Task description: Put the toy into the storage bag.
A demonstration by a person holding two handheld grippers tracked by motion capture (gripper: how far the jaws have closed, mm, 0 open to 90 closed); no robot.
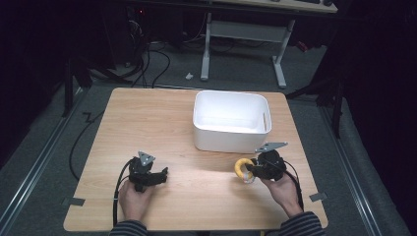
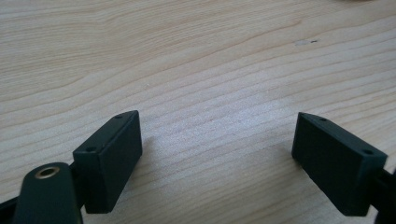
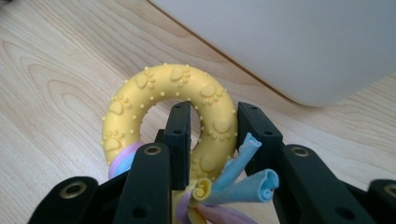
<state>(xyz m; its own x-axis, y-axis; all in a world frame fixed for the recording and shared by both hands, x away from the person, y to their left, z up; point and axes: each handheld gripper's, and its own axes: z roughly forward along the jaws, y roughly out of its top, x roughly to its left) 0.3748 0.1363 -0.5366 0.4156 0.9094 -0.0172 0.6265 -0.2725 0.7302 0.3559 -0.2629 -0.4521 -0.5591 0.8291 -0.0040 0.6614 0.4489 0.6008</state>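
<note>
A yellow rubber ring toy with paw prints and pastel cloth strips is pinched between the jaws of my right gripper, which is shut on one side of the ring. In the high view the ring hangs at the right gripper, just in front of the white bin. My left gripper rests on the table at the front left. Its jaws stand wide apart over bare wood, with nothing between them.
The white bin's wall is close ahead of the ring. The wooden table has bare surface left of the bin. Beyond the table's far edge stand a desk frame and cables on the floor.
</note>
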